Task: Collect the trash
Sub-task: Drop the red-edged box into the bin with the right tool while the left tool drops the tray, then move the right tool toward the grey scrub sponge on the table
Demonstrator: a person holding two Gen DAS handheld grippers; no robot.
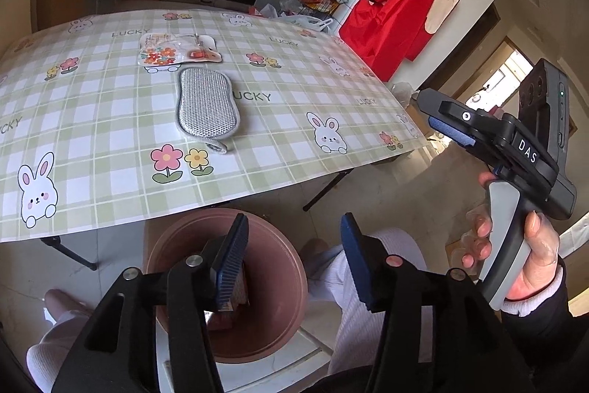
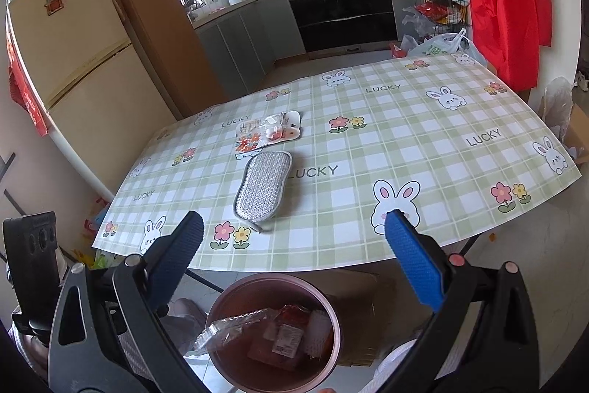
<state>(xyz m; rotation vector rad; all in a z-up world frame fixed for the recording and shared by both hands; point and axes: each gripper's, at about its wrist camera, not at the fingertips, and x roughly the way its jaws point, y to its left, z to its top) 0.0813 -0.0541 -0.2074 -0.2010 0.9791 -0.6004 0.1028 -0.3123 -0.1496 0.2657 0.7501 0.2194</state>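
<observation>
Both grippers, left and right, are held wide open and empty above the floor-standing trash bin, already part-filled, while the empty packaging and scouring pad are left on the table.

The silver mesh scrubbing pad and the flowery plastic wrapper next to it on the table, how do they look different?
The silver mesh scrubbing pad is plain grey, padded and thick, while the flowery plastic wrapper is flat, printed with orange and red flowers. The pad has a rounded, waisted outline with a small loop at its near end; the wrapper looks crinkled and partly clear. The pad lies nearer the bin side of the checked tablecloth; the wrapper lies beyond it. Both rest on the table, ungrasped.
</observation>
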